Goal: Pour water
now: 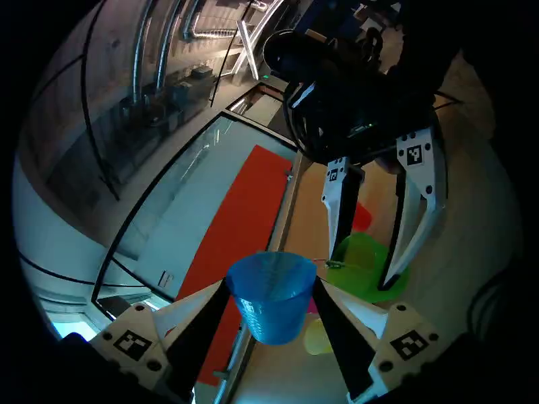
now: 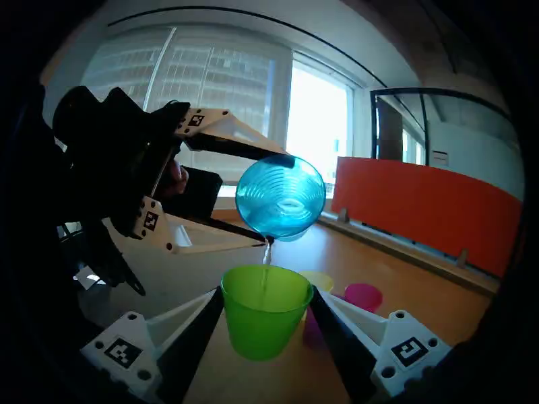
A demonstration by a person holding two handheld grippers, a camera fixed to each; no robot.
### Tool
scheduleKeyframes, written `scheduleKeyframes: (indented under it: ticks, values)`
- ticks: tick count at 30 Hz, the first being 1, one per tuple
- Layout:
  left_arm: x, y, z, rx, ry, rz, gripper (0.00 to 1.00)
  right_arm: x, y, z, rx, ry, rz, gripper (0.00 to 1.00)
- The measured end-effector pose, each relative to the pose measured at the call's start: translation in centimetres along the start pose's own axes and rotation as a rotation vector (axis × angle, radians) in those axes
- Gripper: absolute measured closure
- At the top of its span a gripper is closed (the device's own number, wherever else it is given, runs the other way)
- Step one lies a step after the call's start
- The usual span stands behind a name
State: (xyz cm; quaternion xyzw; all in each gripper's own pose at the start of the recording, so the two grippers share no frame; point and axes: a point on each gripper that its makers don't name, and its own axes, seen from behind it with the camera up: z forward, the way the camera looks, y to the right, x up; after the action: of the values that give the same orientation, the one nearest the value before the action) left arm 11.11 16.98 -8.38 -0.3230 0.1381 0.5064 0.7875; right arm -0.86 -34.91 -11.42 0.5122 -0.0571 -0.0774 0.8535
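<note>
Tipping the blue cup (image 2: 281,197) gently in our left gripper (image 1: 271,284), we centre the stream (image 2: 267,259). Our right gripper (image 2: 266,293) clamps the green cup (image 2: 265,320) level.

A blue cup (image 2: 281,197) with ringed ridges; green cup (image 2: 265,316); yellow cup (image 2: 320,279); pink cup (image 2: 364,296); orange panel (image 2: 431,202); white fingers (image 2: 168,323) bearing 2 black-and-white tags (image 2: 121,352).

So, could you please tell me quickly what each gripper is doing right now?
Left gripper: closed on the blue cup, tipped to pour.
Right gripper: closed on the green cup, upright.
</note>
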Motion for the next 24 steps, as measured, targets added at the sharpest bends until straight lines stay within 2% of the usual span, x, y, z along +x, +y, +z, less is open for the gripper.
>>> scheduleKeyframes:
  ticks: [24]
  values:
    - [0.09, -0.34, 0.06, 0.005, 0.001, 0.039, 0.13, -0.01, 0.18, -0.16, -0.003, 0.003, 0.001, 0.06]
